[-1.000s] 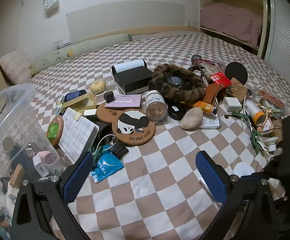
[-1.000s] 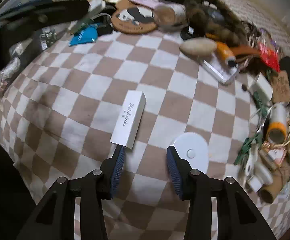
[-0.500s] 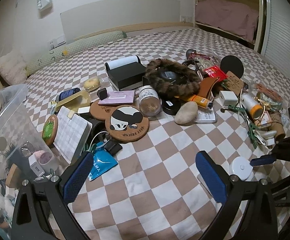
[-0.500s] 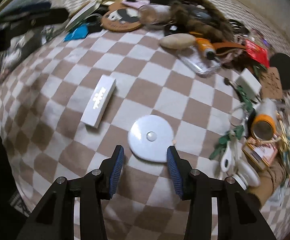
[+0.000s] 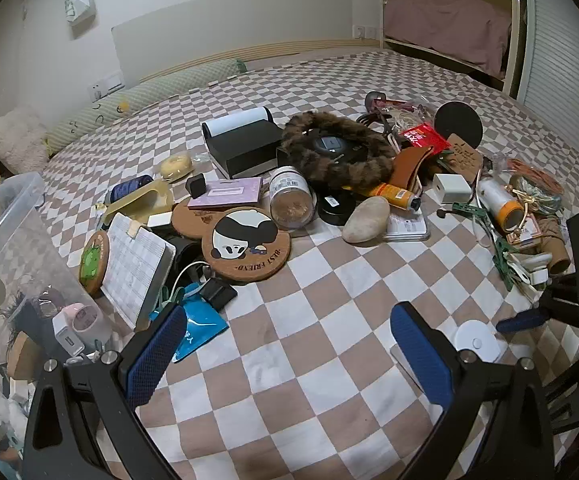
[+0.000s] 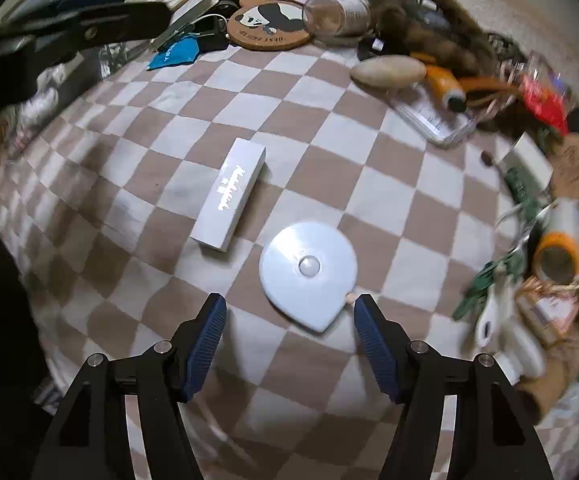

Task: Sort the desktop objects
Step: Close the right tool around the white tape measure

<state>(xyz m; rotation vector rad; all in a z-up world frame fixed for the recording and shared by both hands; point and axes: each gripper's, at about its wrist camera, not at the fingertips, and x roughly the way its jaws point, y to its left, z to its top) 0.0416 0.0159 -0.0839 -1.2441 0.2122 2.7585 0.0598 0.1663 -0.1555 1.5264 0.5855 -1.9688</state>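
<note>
A round white tape measure (image 6: 309,270) lies on the checked bedspread (image 6: 329,168), just ahead of my right gripper (image 6: 289,314). Its jaws are opening, and the disc's near tip sits between the fingertips without being pinched. A long white box (image 6: 229,200) lies to the disc's left. In the left wrist view the same disc (image 5: 475,340) shows at lower right, with the right gripper's blue fingertip (image 5: 523,320) beside it. My left gripper (image 5: 285,330) hangs open over bare bedspread, holding nothing. A heap of desk items, with a panda coaster (image 5: 247,244) and a fur ring (image 5: 337,152), lies beyond.
A clear plastic bin (image 5: 13,280) with small items inside stands at the left. A black box (image 5: 245,148), a jar (image 5: 291,202), a beige stone (image 5: 365,220) and an orange-capped roll (image 5: 499,204) crowd the far and right side. Bare bedspread lies between the grippers.
The right gripper shifted from beside the white box to over the white disc, and its jaws have spread wider. The left gripper stayed nearly still.
</note>
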